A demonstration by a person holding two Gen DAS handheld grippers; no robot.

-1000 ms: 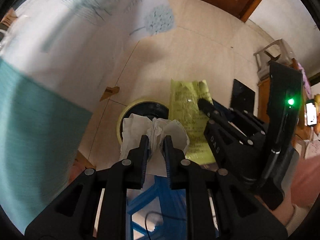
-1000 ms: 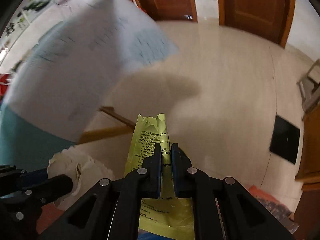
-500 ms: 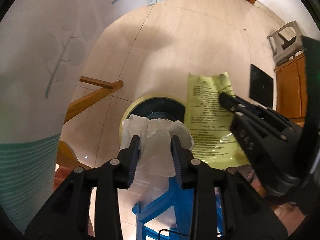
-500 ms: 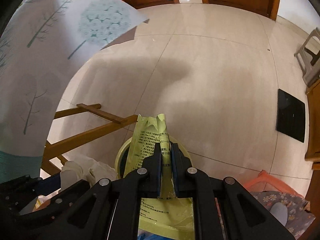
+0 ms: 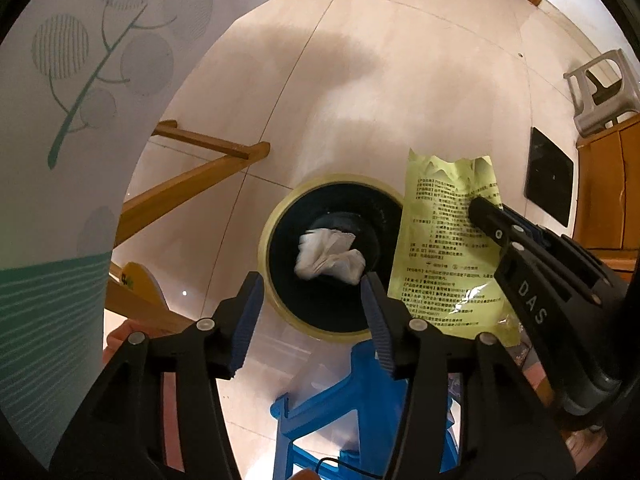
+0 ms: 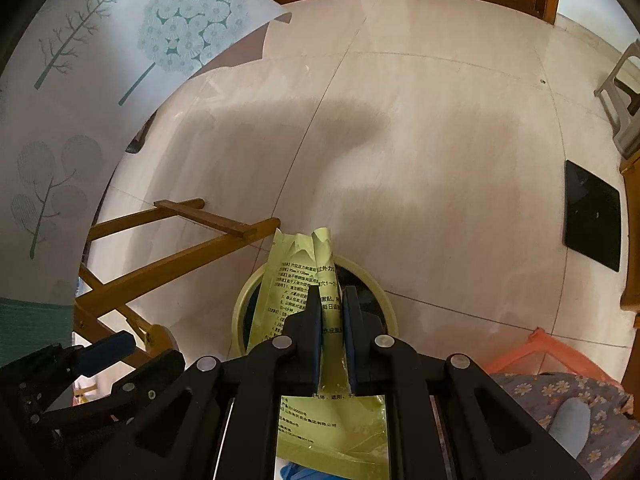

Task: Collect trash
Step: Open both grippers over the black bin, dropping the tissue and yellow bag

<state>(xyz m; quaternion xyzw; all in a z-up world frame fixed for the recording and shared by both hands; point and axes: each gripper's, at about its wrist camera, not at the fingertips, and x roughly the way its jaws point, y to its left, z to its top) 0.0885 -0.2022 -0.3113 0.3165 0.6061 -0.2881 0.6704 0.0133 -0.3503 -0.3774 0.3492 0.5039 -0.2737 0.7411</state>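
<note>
A crumpled white tissue [image 5: 329, 256] is inside the round yellow-rimmed bin [image 5: 276, 216], free of my left gripper [image 5: 312, 286]. That gripper hangs straight above the bin, its jaws opening and nothing between its blue pads. My right gripper [image 6: 332, 304] is shut on a yellow-green printed wrapper [image 6: 304, 276], which hangs over the bin [image 6: 380, 280]. In the left wrist view the same wrapper [image 5: 444, 240] shows at the bin's right side, pinched by the right gripper's fingers [image 5: 492, 216].
A tablecloth with a tree print [image 6: 80, 80] hangs at the left over a wooden frame [image 6: 180, 240]. A blue plastic stool [image 5: 352, 404] stands just below the bin. A black mat [image 6: 592, 216], an orange stool [image 6: 536, 356] and a grey stool [image 5: 600, 88] lie to the right on the tiled floor.
My left gripper has come down over the bin and spread its jaws; the tissue it pinched has dropped into the bin. My right gripper has sunk too, still clamped on the wrapper.
</note>
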